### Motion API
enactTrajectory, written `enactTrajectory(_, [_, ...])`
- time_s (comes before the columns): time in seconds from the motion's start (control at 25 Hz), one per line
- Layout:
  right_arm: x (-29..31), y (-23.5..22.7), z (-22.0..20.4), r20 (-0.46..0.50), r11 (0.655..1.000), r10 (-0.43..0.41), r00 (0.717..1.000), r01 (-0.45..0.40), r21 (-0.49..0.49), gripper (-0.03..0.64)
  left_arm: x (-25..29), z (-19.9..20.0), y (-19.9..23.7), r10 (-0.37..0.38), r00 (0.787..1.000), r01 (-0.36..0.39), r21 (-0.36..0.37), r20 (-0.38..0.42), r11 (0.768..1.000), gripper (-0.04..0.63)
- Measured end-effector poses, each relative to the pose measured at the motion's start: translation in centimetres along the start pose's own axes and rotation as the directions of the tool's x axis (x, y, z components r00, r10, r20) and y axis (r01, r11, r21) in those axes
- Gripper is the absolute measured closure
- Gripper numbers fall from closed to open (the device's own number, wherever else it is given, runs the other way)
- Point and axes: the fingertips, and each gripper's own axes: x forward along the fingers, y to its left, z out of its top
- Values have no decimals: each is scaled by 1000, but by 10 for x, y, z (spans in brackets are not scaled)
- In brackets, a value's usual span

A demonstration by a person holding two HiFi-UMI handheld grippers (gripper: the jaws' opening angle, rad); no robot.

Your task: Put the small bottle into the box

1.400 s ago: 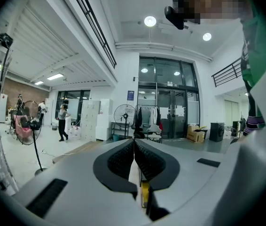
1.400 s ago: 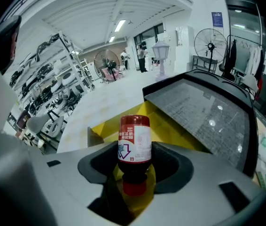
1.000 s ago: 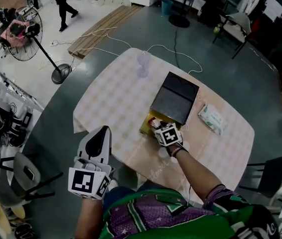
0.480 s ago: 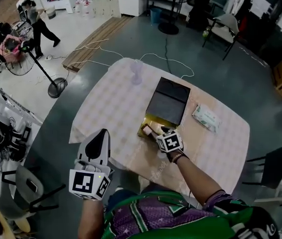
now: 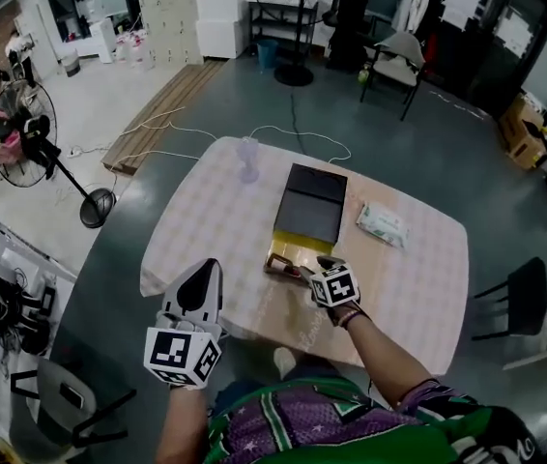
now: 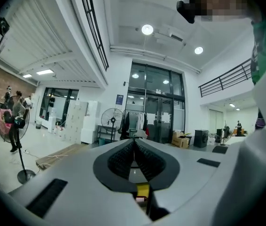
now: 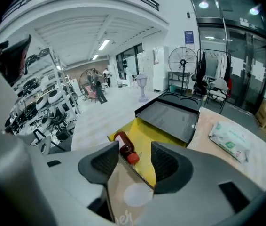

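Note:
A small brown bottle [image 7: 123, 146] with a red cap lies on its side inside the yellow box [image 7: 148, 134], at the box's near left corner; in the head view the bottle [image 5: 279, 263] shows there too. The box's black lid [image 5: 310, 204] lies open behind it. My right gripper [image 7: 134, 162] is open just short of the box's near wall, nothing between its jaws; the bottle lies beyond them. In the head view my right gripper [image 5: 318, 269] is over the table's near part. My left gripper [image 5: 204, 271] hangs shut off the table's near left edge, holding nothing.
The table [image 5: 206, 220] has a pale checked cloth. A clear glass [image 5: 248, 158] stands at its far side and a packet of wipes [image 5: 382, 225] lies right of the lid. A black chair [image 5: 520, 298] stands to the right, a fan stand [image 5: 95, 206] to the left.
The head view has swung, so the table sits farther up the picture. My right gripper has drawn back a little from the box towards the table's near edge. The left gripper has barely moved.

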Motion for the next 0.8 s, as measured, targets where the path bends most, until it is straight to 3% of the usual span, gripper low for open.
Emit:
enactTrajectory(0.44, [-89,8,35,171,987,-124,978,104,122,394,-8,28,-3,-125,992,124,26,17,992,572])
enactTrajectory(0.64, [-148,15,49,285,976,-171,943,123,178,394,-22,41,-13,-172,985,172,40,12,984,572])
enactTrajectory(0.8, [-197,25,66,382,969,-212,900,144,200,394,-29,53,-17,-218,976,216,60,25,974,572])
